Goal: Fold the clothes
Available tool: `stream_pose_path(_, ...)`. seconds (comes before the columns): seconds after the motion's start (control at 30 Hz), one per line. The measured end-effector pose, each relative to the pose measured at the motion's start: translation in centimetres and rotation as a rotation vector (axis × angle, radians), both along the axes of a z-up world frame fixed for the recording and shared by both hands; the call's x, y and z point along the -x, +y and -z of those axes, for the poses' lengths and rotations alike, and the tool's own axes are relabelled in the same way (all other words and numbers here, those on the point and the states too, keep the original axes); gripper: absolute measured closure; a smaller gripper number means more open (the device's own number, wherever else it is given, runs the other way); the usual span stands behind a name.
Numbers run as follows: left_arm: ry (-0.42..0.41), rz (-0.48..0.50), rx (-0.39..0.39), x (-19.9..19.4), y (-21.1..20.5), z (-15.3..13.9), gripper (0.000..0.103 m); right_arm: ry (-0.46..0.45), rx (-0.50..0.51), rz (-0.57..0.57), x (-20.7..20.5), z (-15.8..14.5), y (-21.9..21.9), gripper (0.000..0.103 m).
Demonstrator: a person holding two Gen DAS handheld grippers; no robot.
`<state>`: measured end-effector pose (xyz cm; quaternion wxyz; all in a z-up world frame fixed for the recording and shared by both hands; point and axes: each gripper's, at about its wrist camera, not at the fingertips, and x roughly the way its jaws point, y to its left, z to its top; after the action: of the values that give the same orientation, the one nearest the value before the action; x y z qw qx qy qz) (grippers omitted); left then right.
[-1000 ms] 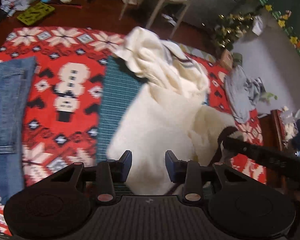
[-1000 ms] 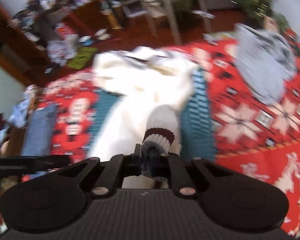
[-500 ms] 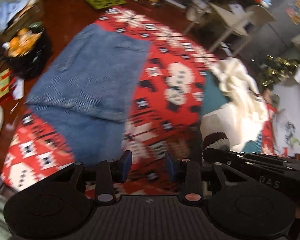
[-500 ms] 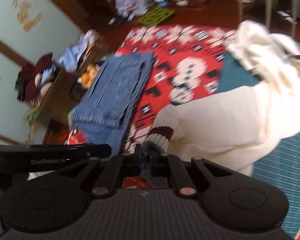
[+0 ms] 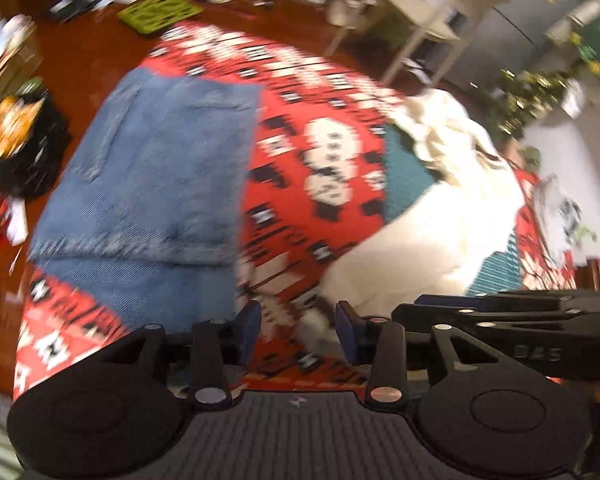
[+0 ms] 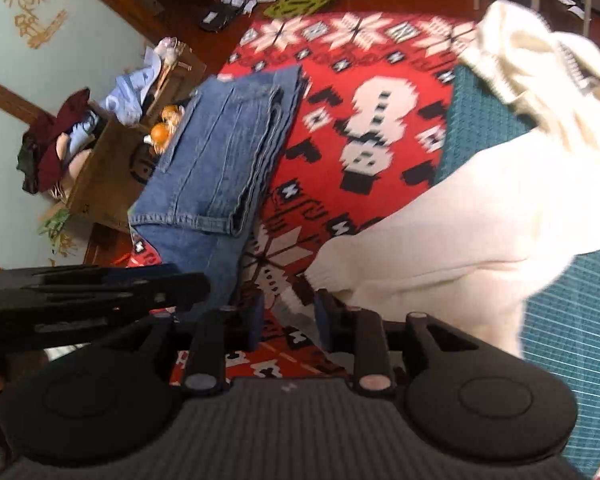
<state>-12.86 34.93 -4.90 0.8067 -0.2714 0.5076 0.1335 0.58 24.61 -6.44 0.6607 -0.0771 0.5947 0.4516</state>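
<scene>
Both my fingers are opening over the red blanket [image 6: 380, 60].
The cream sweater's cuff [image 6: 296, 304] lies loose between my right fingers [image 6: 288, 320]; my left fingers [image 5: 298, 332] grip nothing; far left, a cardboard box [image 6: 100, 168] holds clothes.

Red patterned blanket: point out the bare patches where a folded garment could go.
On the red patterned blanket, the clearest strip lies between the folded blue jeans and the cream knitted sweater, around the white snowman figure. The far snowflake border is bare too. The near edge by both grippers is crowded.

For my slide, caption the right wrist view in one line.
Right gripper opening over the cream knit sweater's cuff, folded blue denim jeans alongside on the red patterned blanket.
</scene>
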Motion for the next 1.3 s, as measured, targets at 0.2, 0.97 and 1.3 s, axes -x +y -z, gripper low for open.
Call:
stream_pose_path(0.2,0.074,0.234,-0.11,-4.7,-4.2,3.1,0.056,-0.023,0.056,0.118,-4.1,-0.8,-6.5,0.069)
stream_pose_path(0.97,0.129,-0.216,0.018,-4.3,1.7,2.7,0.097,0.155,0.154,0.374,-4.9,7.6,-16.3,0.069)
stream_pose_path(1.3,0.109,-0.233,0.019,-3.8,4.0,1.7,0.097,0.107,0.137,0.376,-4.7,8.0,-12.1,0.069)
